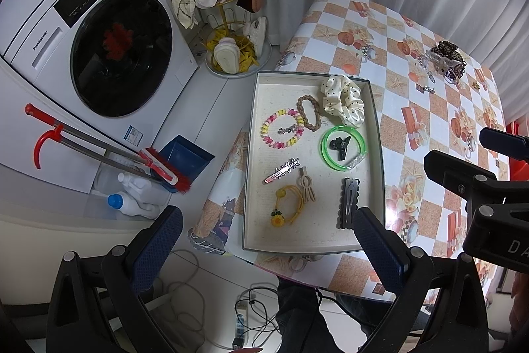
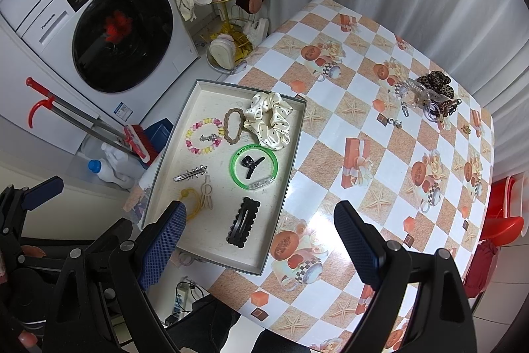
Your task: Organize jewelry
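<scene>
Jewelry is lying in two places: most of it sorted in the tray point(image 1: 254, 154) at the desk point(image 1: 413, 108) corner, the rest sitting in a loose heap point(image 1: 444, 60) at the far edge.

Left wrist view: left tool point(image 1: 267, 247) is hovering with fingers spread, gripping nothing, above the tray's near end. The tray is overhanging the desk edge on its left side; a downward push there is likely tipping it toward the floor. The right tool point(image 1: 502, 141) is crowding in from the right, so a collision between the two looks possible.

Right wrist view: right tool point(image 2: 261, 240) is also standing wide, empty, over the black scalloped clip point(image 2: 243, 225) and bare desk. The heap point(image 2: 429, 95) is well apart, tangled; pinching one piece is probably dragging neighbours along. Small charms point(image 2: 395, 123) beside it are easily getting swept off.
</scene>
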A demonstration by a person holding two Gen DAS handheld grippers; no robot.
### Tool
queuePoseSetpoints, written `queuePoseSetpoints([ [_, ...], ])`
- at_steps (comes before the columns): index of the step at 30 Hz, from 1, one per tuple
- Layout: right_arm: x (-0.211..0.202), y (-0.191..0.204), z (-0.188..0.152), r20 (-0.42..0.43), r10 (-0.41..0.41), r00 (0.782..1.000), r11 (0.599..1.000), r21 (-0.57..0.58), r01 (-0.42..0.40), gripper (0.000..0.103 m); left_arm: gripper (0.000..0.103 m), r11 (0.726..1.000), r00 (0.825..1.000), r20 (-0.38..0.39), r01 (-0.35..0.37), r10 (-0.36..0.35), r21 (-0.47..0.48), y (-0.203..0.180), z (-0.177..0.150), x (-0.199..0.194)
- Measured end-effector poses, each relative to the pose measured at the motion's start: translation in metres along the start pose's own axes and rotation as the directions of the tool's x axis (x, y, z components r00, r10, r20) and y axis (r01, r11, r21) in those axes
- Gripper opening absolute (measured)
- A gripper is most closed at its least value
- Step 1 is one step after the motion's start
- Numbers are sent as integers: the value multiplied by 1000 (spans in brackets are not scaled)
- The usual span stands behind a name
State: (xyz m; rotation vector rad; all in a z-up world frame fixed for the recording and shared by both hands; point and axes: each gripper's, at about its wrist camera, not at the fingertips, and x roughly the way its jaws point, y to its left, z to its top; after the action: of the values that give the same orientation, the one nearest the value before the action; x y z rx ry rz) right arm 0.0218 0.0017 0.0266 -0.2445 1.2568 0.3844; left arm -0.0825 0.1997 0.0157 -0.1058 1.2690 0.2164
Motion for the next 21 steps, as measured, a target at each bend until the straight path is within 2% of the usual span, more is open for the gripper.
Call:
queuePoseSetpoints([
  [21, -1, 2, -3, 3, 0, 1000, 1000, -1, 0, 92, 103, 1000, 1000, 3, -2, 2, 2, 3, -4, -2],
])
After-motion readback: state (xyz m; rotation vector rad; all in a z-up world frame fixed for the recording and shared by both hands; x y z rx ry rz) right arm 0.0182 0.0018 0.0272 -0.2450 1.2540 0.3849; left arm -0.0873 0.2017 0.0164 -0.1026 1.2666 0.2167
